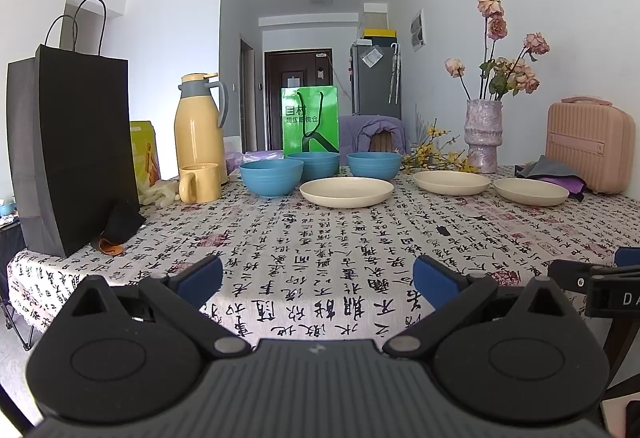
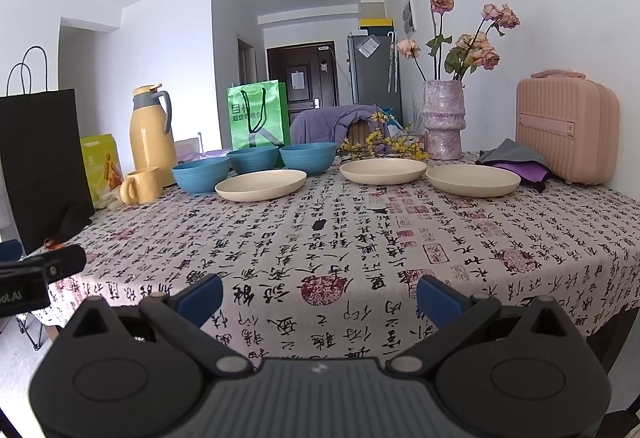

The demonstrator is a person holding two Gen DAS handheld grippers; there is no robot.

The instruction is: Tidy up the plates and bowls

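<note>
Calligraphy-printed cloth covers our surface (image 2: 320, 230). At its far side we see three blue ribbed bowls (image 2: 201, 177) (image 2: 253, 160) (image 2: 308, 156) clustered together, each upright and empty. Three shallow cream plates (image 2: 261, 185) (image 2: 383, 171) (image 2: 473, 179) lie flat in a row, apart from one another. Our left tool (image 1: 318, 280) and right tool (image 2: 320, 298) both hover released over the near edge, gripping nothing.
</note>
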